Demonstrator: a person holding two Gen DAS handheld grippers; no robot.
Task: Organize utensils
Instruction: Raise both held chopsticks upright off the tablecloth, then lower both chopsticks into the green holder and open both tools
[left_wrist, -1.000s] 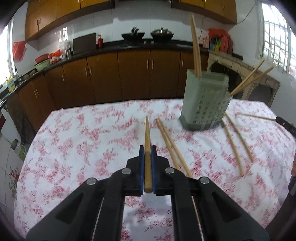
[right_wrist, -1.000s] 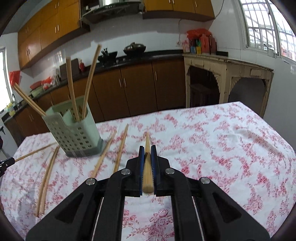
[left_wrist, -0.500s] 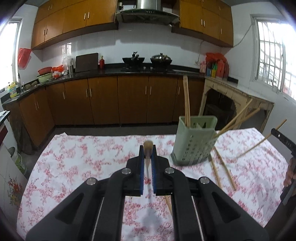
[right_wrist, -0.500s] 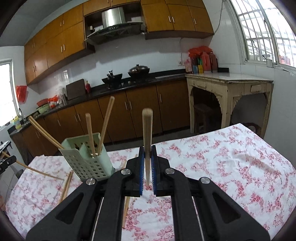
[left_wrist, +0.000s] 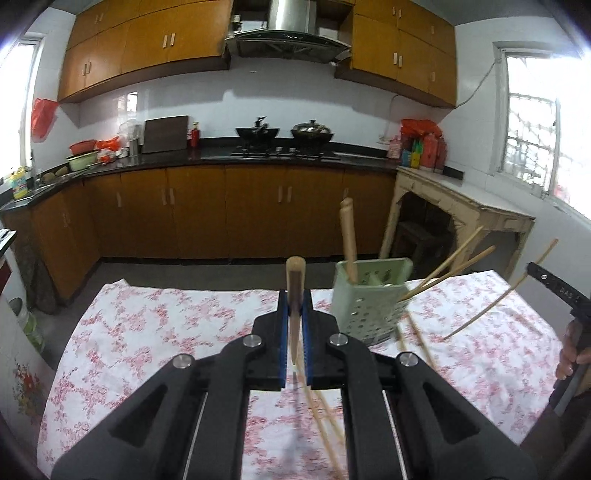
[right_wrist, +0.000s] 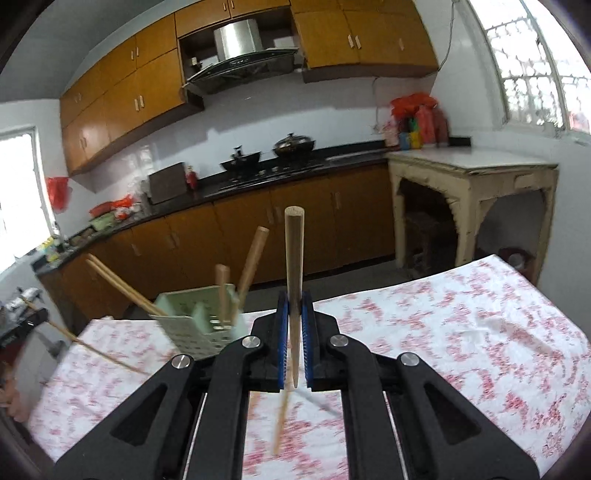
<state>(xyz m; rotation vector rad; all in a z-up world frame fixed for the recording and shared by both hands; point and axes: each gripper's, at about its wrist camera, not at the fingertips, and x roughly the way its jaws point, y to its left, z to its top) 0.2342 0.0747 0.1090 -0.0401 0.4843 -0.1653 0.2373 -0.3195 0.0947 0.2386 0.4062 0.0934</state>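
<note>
My left gripper (left_wrist: 294, 295) is shut on a wooden chopstick (left_wrist: 294, 288) that points forward over the floral tablecloth (left_wrist: 166, 317). To its right stands a pale green perforated utensil holder (left_wrist: 365, 306) with several chopsticks sticking out. My right gripper (right_wrist: 294, 299) is shut on another chopstick (right_wrist: 294, 258), held above the table. In the right wrist view the utensil holder (right_wrist: 199, 325) sits to the left with several chopsticks in it. Loose chopsticks (left_wrist: 325, 417) lie on the cloth under the left gripper, and another loose chopstick (right_wrist: 280, 421) lies under the right one.
The right gripper's black body and a hand (left_wrist: 570, 354) show at the right edge of the left wrist view. The left gripper's chopstick (right_wrist: 96, 350) crosses the left of the right wrist view. Brown kitchen cabinets (left_wrist: 221, 206) and a cream side table (right_wrist: 472, 192) stand beyond the table.
Both grippers have risen from the tablecloth with their chopsticks and tilted up. The holder now looks lower and farther, and more of the kitchen shows.
</note>
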